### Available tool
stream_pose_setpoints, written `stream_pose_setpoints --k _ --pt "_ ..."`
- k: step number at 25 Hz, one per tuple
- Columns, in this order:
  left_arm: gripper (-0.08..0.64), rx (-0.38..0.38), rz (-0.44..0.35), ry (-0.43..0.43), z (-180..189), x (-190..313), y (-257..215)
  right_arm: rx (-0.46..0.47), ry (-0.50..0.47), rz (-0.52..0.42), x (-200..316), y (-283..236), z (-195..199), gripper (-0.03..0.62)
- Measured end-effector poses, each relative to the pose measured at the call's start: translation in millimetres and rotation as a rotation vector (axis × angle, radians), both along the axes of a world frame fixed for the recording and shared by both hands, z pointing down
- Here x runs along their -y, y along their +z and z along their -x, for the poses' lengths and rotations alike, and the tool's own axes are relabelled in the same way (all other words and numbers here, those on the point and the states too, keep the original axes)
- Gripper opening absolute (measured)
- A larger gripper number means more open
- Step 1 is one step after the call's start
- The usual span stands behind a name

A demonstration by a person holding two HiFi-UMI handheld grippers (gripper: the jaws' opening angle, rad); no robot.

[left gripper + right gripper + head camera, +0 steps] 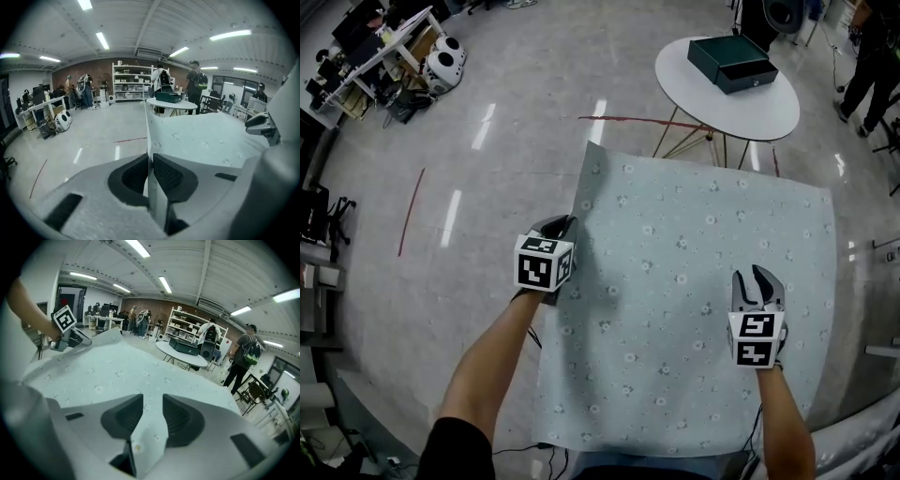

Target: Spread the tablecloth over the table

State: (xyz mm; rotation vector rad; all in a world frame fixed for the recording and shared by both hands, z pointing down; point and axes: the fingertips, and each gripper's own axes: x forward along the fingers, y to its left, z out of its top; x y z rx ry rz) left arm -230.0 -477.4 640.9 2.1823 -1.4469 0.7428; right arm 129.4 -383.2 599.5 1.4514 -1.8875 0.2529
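Our left gripper (565,225) sits closest, jaws closed on the left edge of the pale green, flower-dotted fabric tablecloth (675,272), which drapes over the table and runs away from us. Our right gripper (757,279) rests inside its right edge, jaws half apart, a tuck of cloth between them. Left's nearer the curled far-left corner (592,157), so we'd tug leftward

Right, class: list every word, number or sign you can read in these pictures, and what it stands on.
No readable text anywhere.
Marker cubes: black-and-white square patterns, not letters.
Tablecloth: flower print only.
Dark green box: no label visible.
Shelves: too small to read.
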Motion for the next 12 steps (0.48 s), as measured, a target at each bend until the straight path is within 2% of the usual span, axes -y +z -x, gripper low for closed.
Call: stream_pose_setpoints --k 4,7,10,12 --pt "0.064 0.017 0.006 -0.019 6 1 8 -0.001 0.005 0.005 -2 0 1 0.135" --pt "0.102 0.020 0.006 -0.036 11 1 9 0.008 0.010 -0.004 -2 -2 0 0.135" --pt "0.172 0.039 0.010 -0.039 16 -3 8 0.025 0.014 -0.013 -4 -5 0 0.135" --pt "0.184 0.050 0.000 -0.044 20 -8 2 0.038 0.019 -0.022 -5 -11 0 0.137"
